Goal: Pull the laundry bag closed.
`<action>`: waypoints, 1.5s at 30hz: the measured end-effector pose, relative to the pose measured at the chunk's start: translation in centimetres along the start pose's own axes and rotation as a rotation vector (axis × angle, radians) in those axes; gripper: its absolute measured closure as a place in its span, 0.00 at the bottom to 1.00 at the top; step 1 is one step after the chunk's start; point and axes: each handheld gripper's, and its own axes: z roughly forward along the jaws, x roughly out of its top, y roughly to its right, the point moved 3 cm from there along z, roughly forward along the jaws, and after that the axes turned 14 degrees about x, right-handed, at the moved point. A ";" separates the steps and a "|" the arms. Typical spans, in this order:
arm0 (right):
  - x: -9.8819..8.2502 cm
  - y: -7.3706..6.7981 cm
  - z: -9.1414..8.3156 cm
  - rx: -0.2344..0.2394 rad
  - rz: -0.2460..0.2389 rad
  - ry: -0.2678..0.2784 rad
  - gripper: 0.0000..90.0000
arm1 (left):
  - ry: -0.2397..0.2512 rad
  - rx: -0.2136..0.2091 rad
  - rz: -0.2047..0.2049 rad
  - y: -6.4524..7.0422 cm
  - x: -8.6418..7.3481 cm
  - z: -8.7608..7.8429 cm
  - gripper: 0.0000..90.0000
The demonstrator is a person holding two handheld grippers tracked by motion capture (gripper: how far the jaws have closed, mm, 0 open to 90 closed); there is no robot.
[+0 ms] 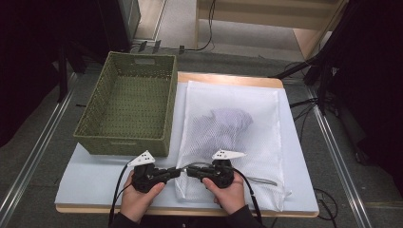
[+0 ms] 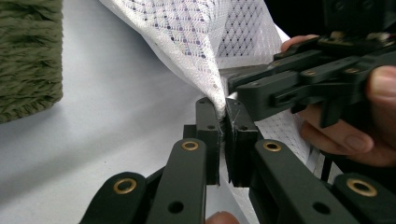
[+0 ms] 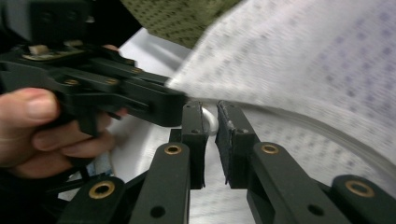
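White mesh laundry bag: thin netted cloth, see-through, matt, diamond weave with tiny dots; lilac crumpled cloth dim through it, soft-looking. Zip pull at the bag's 6 o'clock edge: pale, smooth, slightly shiny, metal or plastic not tellable. Woven basket at 9 o'clock of the bag: olive-green, coarse plaited strands, rough and matt, fuzzy close up. Table cover: pale blue-grey sheet, smooth, faintly satin. Table edge at 12 o'clock: light wood, smooth. Left gripper and right gripper: black matt plastic links, brass-coloured glossy rivets, dark rough-textured pads; grey flat plate on top, matt.
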 end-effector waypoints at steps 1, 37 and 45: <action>0.0 -0.2 0.0 0.003 -0.007 0.002 0.91 | 0.001 -0.003 0.000 0.0 0.0 0.0 0.96; -0.4 -1.1 -0.4 -0.150 -0.086 0.015 0.98 | 0.024 -0.006 0.030 0.2 0.1 -0.2 0.96; -0.6 -1.6 -0.8 -0.199 -0.129 -0.002 0.98 | 0.030 0.019 0.057 0.4 0.0 -0.2 0.96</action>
